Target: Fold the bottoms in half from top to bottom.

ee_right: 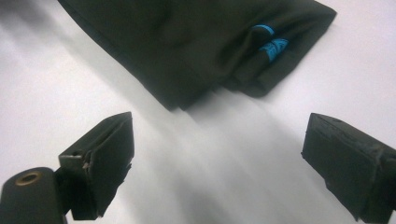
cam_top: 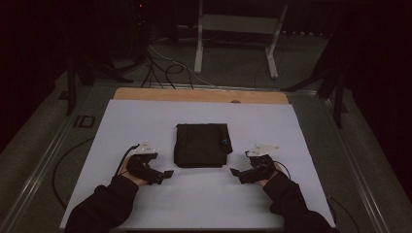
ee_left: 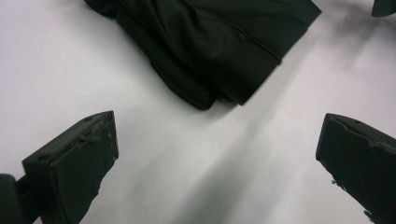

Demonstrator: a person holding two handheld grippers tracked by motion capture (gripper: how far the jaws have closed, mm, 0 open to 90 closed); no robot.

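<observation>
the folded black garment (cam_top: pixel 201 145) lies mid-surface (cam_top: pixel 145 121), between both grippers and touching neither. left gripper (cam_top: pixel 164 174) and right gripper (cam_top: pixel 236 174) hold their fingers (ee_left: pixel 74 163) spread apart, empty.

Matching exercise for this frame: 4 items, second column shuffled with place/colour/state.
1. folded black garment
2. left gripper
3. blue tag
4. wooden table edge

A. far side, beyond the white sheet
B. middle of the white sheet
C. open, near-left of the garment
D. at the garment's right side

Pairs: 1-B, 2-C, 3-D, 4-A
</observation>
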